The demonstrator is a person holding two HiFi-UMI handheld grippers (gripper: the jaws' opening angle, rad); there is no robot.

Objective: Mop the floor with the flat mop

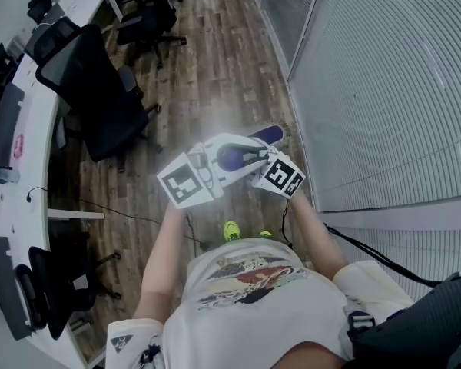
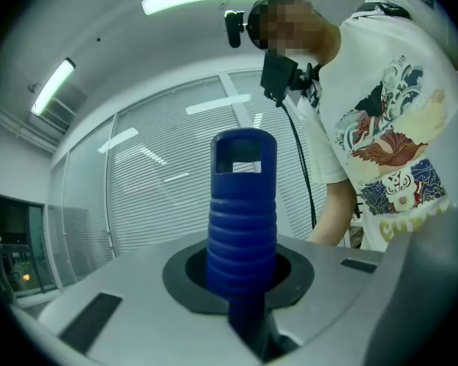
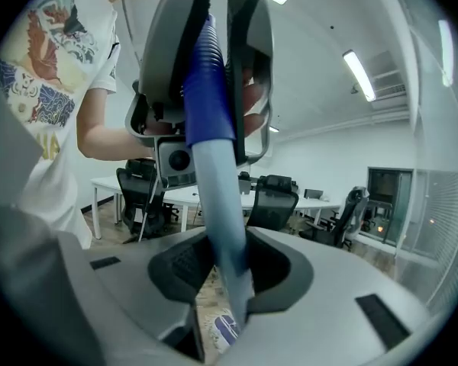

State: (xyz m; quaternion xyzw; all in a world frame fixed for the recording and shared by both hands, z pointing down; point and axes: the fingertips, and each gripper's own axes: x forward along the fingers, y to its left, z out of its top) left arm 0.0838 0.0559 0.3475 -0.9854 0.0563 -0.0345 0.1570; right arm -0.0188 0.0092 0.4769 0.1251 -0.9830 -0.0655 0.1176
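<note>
"Since both tools are on the flat mop (image 1: pixel 265 135), what does each one pinch?"

"The left gripper (image 2: pixel 244 284) has its jaws pressed onto the ribbed blue grip (image 2: pixel 243 212), and the grip's slotted end sticks out beyond them. The right gripper (image 3: pixel 230 277) is clamped on the pale shaft (image 3: pixel 220 204), with the left one just ahead of it along the pole."

"And the mop's head?"

"Out of sight. Office chairs (image 3: pixel 278 204) stand well beyond the right jaws, on the wooden floor (image 1: pixel 207 68)."
</note>
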